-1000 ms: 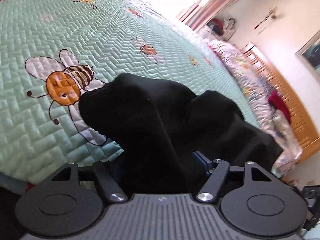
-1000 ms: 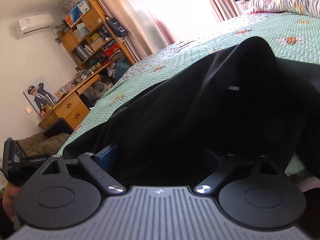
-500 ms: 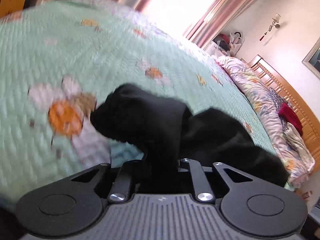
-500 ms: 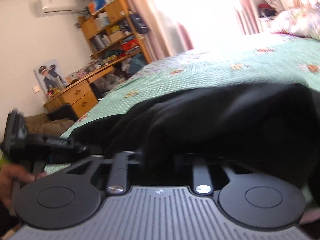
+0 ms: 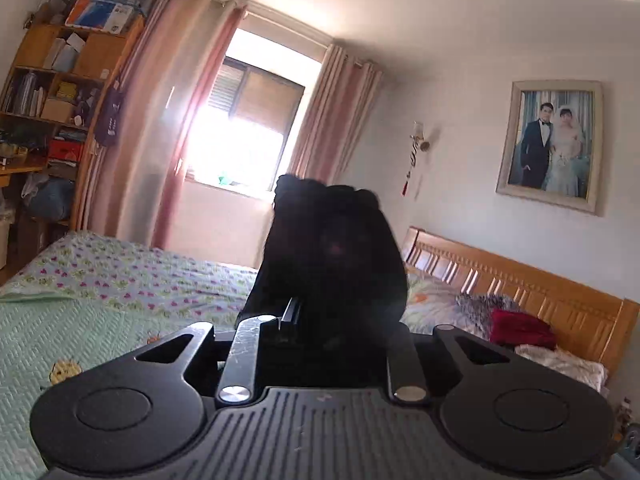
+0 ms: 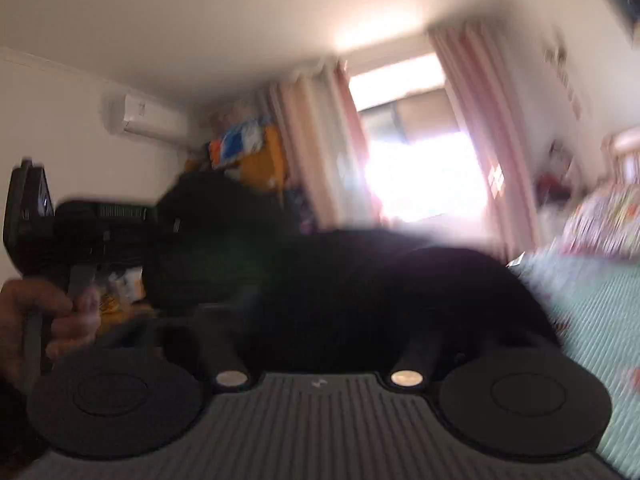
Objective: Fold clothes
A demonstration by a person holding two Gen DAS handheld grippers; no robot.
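Closest to me, the left gripper (image 5: 328,320) is raised above the bed, its jaws clenched on a bunch of the black garment (image 5: 332,256), which stands up from between them and blocks part of the window. The right gripper (image 6: 320,320) sits beside it, and the same black garment (image 6: 360,292) is draped across its front; the picture there is blurred, but the linkage arms are drawn in and the jaws look clamped on the cloth. At the left edge of that view a hand (image 6: 44,320) grips the handle of the other tool. Below lies the bed (image 5: 72,320) with its mint quilted cover. Farther back stand the wooden headboard (image 5: 520,280), a heap of bedding and a red item (image 5: 520,328). Beyond them are pink curtains (image 5: 160,140), a bright window (image 5: 240,132), a bookshelf (image 5: 52,80) and a framed photograph (image 5: 552,144).
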